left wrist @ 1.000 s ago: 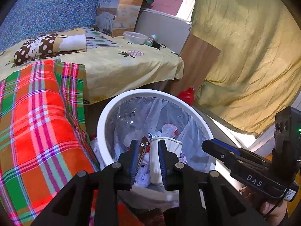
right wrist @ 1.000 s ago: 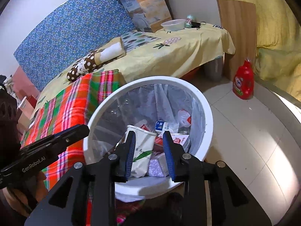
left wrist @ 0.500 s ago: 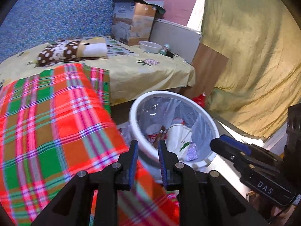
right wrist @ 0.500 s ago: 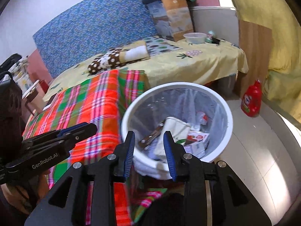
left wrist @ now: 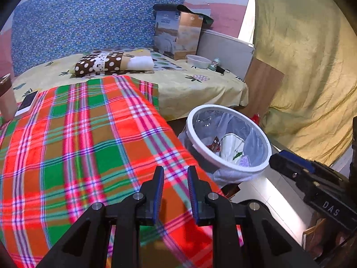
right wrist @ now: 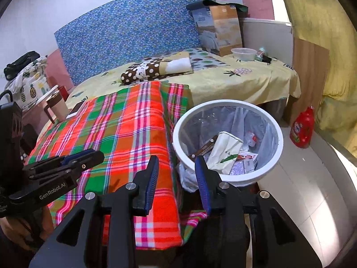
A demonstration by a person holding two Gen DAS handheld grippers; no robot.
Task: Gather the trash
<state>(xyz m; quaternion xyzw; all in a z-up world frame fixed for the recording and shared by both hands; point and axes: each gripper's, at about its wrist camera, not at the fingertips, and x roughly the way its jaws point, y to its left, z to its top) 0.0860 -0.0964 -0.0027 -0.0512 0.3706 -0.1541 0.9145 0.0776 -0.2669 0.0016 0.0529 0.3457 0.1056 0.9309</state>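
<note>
— Beside the bed, at the plaid blanket's (right wrist: 125, 131) corner: white bin (right wrist: 227, 179) on the floor tiles, lined with a clear bag. Trash inside?

— Yes, well down in the bin. Pale paper carton with a green leaf print (right wrist: 224, 154) leaning against a dark brown wrapper (right wrist: 204, 148), small printed packets (right wrist: 243, 164) under them. Print too small to read. Bin's base hidden behind the blanket edge and the right gripper's (right wrist: 176, 174) own frame.

— Fingers on that gripper?

— Blue pads a moderate gap apart, nothing between them, held above the blanket edge and the bin's near rim. Not touching either.

— And the left gripper (left wrist: 173, 186)?

— Narrower gap, likewise empty, hanging over the plaid cloth. From its own camera, bin (left wrist: 223, 163) off to the right, seen tilted, only the carton (left wrist: 231, 145) and a scrap of wrapper showing. Seen sideways from the right camera, pads nearly overlapping, so no reading of the gap from there.

— Hands?

— Barely any. Dark shapes at the frame edges, a little of a hand under the left gripper's body, mostly cut off.

— Farther back?

— Dotted pillow (right wrist: 156, 69) on the yellow sheet, cardboard box (right wrist: 217, 31) at the headboard, plastic bowl (right wrist: 243, 53) and a small bottle beside it. Red jug (right wrist: 302, 129) on the floor by a wooden board; from the left camera, only a sliver of red behind the bin. Phone (left wrist: 28, 102) and a cup at the blanket's far side, cup cut by the lens rim.
</note>
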